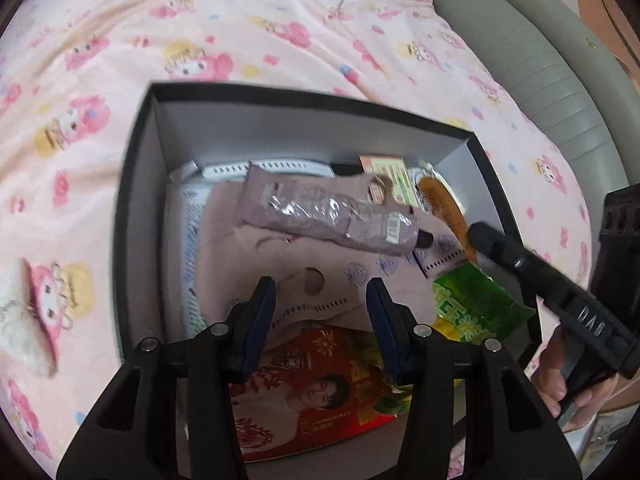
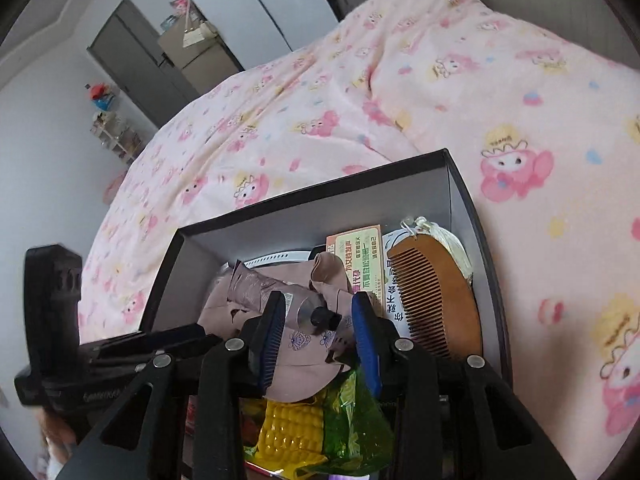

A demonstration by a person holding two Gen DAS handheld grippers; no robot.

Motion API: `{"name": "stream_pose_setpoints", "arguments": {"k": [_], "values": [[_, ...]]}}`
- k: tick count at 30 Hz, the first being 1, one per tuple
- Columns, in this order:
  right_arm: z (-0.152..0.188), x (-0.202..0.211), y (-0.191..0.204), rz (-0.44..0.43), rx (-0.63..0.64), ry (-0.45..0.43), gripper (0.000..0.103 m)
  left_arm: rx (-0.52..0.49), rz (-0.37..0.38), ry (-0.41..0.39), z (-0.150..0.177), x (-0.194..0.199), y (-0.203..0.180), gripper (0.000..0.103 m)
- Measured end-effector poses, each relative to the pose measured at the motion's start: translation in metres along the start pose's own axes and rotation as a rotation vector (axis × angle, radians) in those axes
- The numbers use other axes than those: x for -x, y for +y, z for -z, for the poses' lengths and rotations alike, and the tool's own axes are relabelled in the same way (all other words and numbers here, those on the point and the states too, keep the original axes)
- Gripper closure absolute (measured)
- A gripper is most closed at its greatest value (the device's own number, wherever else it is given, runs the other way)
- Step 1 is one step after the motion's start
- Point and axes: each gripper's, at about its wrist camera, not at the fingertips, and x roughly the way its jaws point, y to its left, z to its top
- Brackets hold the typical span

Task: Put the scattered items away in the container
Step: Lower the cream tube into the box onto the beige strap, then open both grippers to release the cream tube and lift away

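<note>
A black box (image 1: 140,168) with grey inner walls sits on the bed and holds several items: a mauve tube (image 1: 328,216) with a black cap, a pinkish cloth (image 1: 320,280), a wooden comb (image 2: 440,300), a green corn packet (image 2: 320,420) and a red printed packet (image 1: 312,384). My left gripper (image 1: 322,296) is open and empty above the cloth. My right gripper (image 2: 320,316) is open over the box, its blue pads either side of the tube's black cap (image 2: 324,318) without closing on it. The right gripper also shows in the left wrist view (image 1: 476,234).
The box rests on a pink cartoon-print blanket (image 1: 240,32). A white fluffy item (image 1: 20,320) lies on the blanket left of the box. A grey padded bed frame (image 1: 540,60) runs along the right. A doorway and shelves (image 2: 120,120) stand beyond the bed.
</note>
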Motion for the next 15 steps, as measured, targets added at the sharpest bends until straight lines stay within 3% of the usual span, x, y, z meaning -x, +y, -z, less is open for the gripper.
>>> {"name": "stream_pose_setpoints", "arguments": {"k": [4,7,15], "values": [[0.012,-0.016,0.003,-0.014,0.000,0.094,0.071,-0.013,-0.016,0.041,0.005,-0.010,-0.005,0.055],[0.019,-0.023,0.007,0.027,0.010,0.120,0.071,-0.015,-0.003,0.006,0.009,-0.004,-0.010,0.055],[0.033,0.028,0.056,0.142,0.123,-0.028,0.071,-0.102,0.066,-0.163,0.043,0.070,-0.046,0.047]]}}
